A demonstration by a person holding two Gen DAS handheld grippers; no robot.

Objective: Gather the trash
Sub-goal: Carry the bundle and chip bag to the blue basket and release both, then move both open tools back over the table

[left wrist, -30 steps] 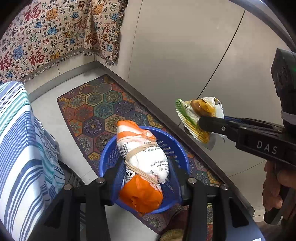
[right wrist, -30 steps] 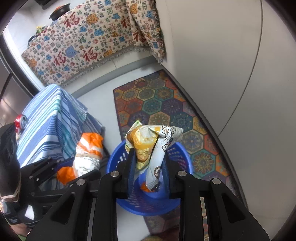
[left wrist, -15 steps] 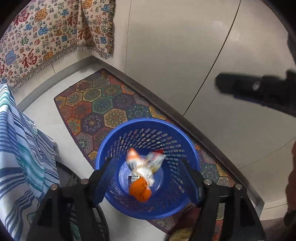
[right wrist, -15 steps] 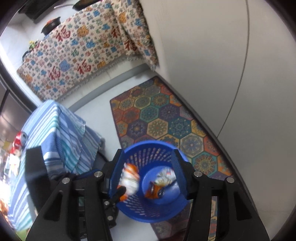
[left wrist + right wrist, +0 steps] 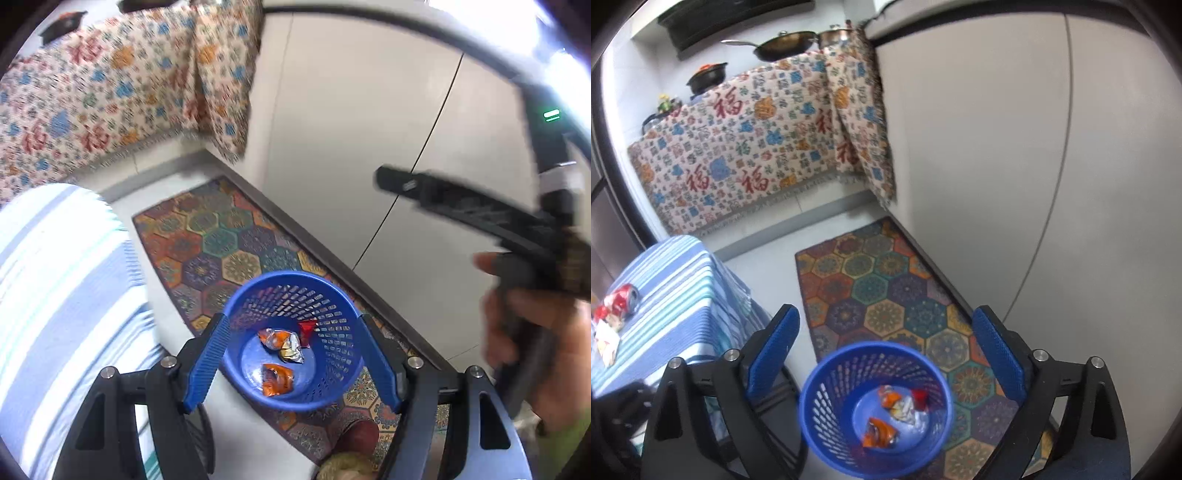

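Note:
A blue mesh basket [image 5: 334, 291] stands on the floor below both grippers; it also shows in the right wrist view [image 5: 827, 384]. Crumpled snack wrappers [image 5: 282, 341] lie at its bottom, orange, silver and red, also seen in the right wrist view [image 5: 899, 404]. My left gripper [image 5: 293, 365] is open and empty above the basket. My right gripper [image 5: 884, 354] is open and empty, higher above it; its body shows in the left wrist view [image 5: 461, 203]. More trash, a red crushed can [image 5: 618, 299] and a wrapper [image 5: 605, 341], lies on the striped table.
A blue-striped tablecloth table [image 5: 676, 280] stands left of the basket. A patterned hexagon rug [image 5: 882, 284] lies under the basket beside a grey cabinet wall [image 5: 979, 147]. A counter draped in patterned cloth [image 5: 746, 140] with pans is at the back.
Both grippers opened and dropped their snack bags into the basket. The bags now lie at its bottom. Both grippers have risen higher above the basket.

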